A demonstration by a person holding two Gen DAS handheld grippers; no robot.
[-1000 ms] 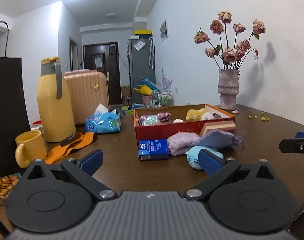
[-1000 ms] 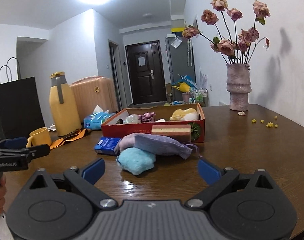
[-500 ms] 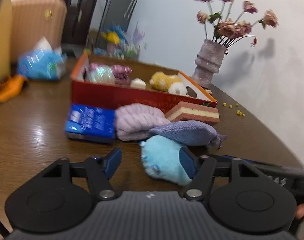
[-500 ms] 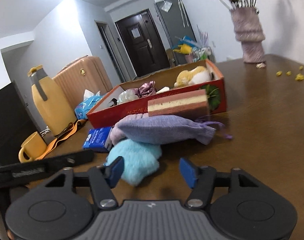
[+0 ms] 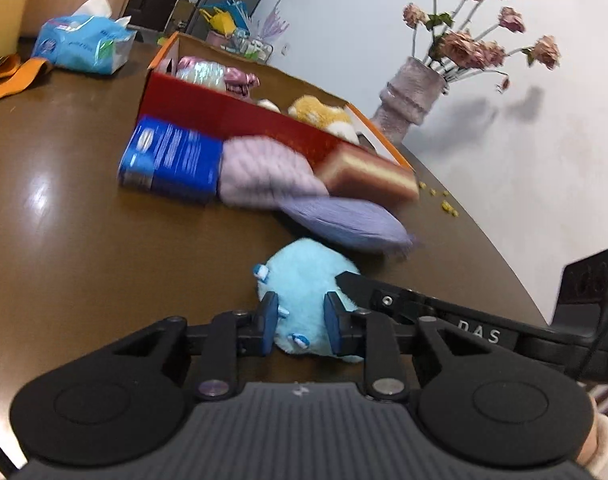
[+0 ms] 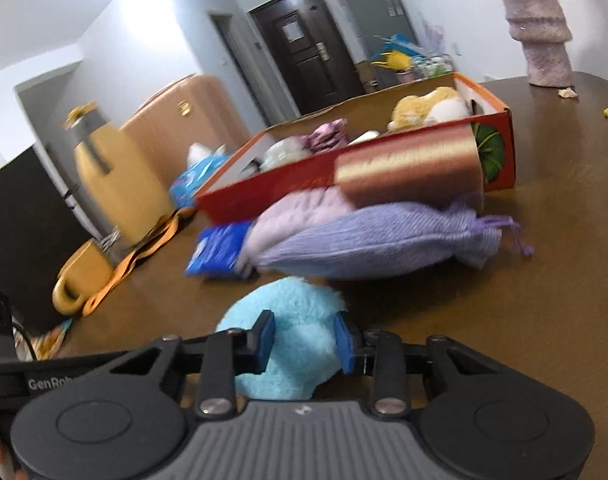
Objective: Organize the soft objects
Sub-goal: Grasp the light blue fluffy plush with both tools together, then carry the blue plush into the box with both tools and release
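A light blue plush toy (image 5: 304,276) (image 6: 287,308) lies on the brown table in front of a lilac drawstring pouch (image 5: 344,220) (image 6: 376,240). My left gripper (image 5: 299,320) has the plush between its blue pads, which press into the fluff while the jaws are closing. My right gripper (image 6: 304,338) grips the same plush from the other side, its jaws closing too and its pads sunk into the fur. A pink knit piece (image 5: 263,172), a striped cake-like sponge (image 5: 368,176) and a blue packet (image 5: 171,160) lean against the red box (image 5: 239,116).
The red box (image 6: 500,152) holds several plush items. Behind it stands a vase (image 5: 408,100) of dried roses. On the left are a tissue pack (image 5: 83,44), a yellow flask (image 6: 115,176), a yellow mug (image 6: 83,276) and an orange strap (image 6: 143,248).
Both grippers came forward and down to the blue plush from opposite sides. Their jaws went from wide apart to narrow around it. The left view has rolled.
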